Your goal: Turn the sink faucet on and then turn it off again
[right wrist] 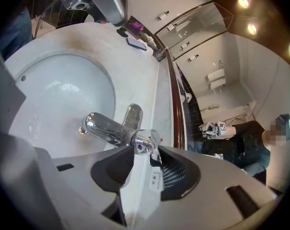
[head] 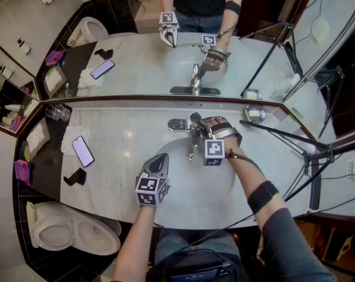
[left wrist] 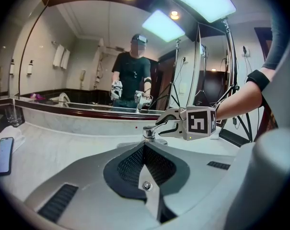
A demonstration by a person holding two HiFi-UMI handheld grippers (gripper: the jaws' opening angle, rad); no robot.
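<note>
The chrome faucet stands at the back of the white sink basin, its spout reaching over the bowl. My right gripper comes in from the right, and its dark pads sit on either side of the faucet handle and touch it. A small paper tag hangs by the handle. No stream of water shows. My left gripper hangs over the basin's front left, shut and empty. From there it looks at the faucet and the right gripper.
A phone lies on the marble counter at left, on a white cloth, with a glass behind it and a black object in front. A soap dish and tripod legs stand at right. A mirror backs the counter; a toilet is lower left.
</note>
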